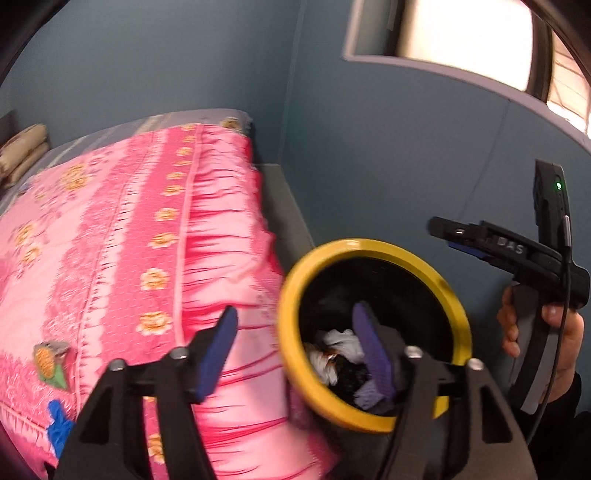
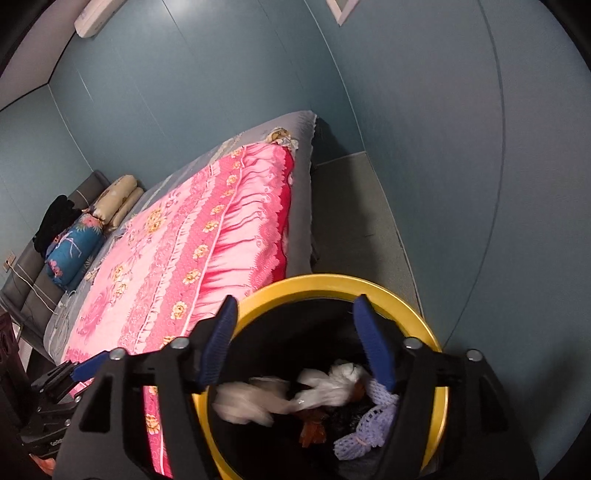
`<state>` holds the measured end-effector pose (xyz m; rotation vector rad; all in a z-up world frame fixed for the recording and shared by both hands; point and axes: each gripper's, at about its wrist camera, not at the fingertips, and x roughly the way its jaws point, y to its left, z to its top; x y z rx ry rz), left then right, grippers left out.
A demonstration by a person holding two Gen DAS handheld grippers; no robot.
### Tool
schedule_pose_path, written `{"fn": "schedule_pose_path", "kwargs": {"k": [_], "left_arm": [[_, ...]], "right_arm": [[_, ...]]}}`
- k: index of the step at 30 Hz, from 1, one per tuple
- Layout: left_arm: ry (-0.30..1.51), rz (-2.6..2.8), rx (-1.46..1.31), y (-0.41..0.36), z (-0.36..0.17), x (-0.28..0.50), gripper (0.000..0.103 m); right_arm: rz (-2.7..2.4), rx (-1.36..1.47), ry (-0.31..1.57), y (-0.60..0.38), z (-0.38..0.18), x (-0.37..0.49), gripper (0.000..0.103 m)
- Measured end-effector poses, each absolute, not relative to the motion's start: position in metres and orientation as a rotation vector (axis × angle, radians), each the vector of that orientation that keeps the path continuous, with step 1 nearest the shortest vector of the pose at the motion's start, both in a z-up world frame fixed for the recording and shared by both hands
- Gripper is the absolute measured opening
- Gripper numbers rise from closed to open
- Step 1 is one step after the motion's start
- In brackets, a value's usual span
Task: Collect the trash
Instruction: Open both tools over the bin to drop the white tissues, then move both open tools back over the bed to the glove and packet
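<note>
A black trash bin with a yellow rim [image 1: 454,299] [image 2: 406,299] stands beside the bed. It holds white crumpled paper [image 2: 325,387] [image 1: 341,345], a lilac knit piece [image 2: 365,432] and orange scraps. My right gripper [image 2: 301,343] is open and empty right above the bin's mouth; it also shows in the left wrist view [image 1: 461,236]. My left gripper [image 1: 297,350] is open and empty, over the bin's left rim and the bed edge. A blurred white piece [image 2: 240,402] is in the bin's mouth. A blue scrap [image 1: 59,424] lies on the pink quilt.
A bed with a pink flowered quilt [image 1: 122,236] [image 2: 192,236] fills the left. Pillows [image 2: 114,203] lie at its head. Blue walls [image 1: 388,147] close the right side, with a narrow grey floor strip [image 2: 354,221] between bed and wall. A window [image 1: 465,33] is up right.
</note>
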<state>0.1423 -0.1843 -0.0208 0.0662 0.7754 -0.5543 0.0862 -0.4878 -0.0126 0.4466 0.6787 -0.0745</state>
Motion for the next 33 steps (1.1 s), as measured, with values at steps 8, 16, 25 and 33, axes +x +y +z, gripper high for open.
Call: {"fn": "schedule_pose_path", "kwargs": {"k": [8, 16, 25, 33], "left_arm": [[0.782, -0.381, -0.014, -0.098, -0.018, 0.146, 0.071], [0.776, -0.21, -0.072, -0.012, -0.023, 0.14, 0.072], [0.831, -0.097, -0.119, 0.05, -0.052, 0.128, 0.072], [0.901, -0.043, -0.174, 0.079, -0.085, 0.132, 0.072]], "right_arm": [[0.147, 0.404, 0.691, -0.436, 0.0, 0.124, 0.079], [0.357, 0.31, 0.746, -0.341, 0.014, 0.169, 0.08], [0.558, 0.203, 0.852, -0.226, 0.012, 0.204, 0.081], [0.719, 0.11, 0.986, -0.132, -0.017, 0.238, 0.081]]}}
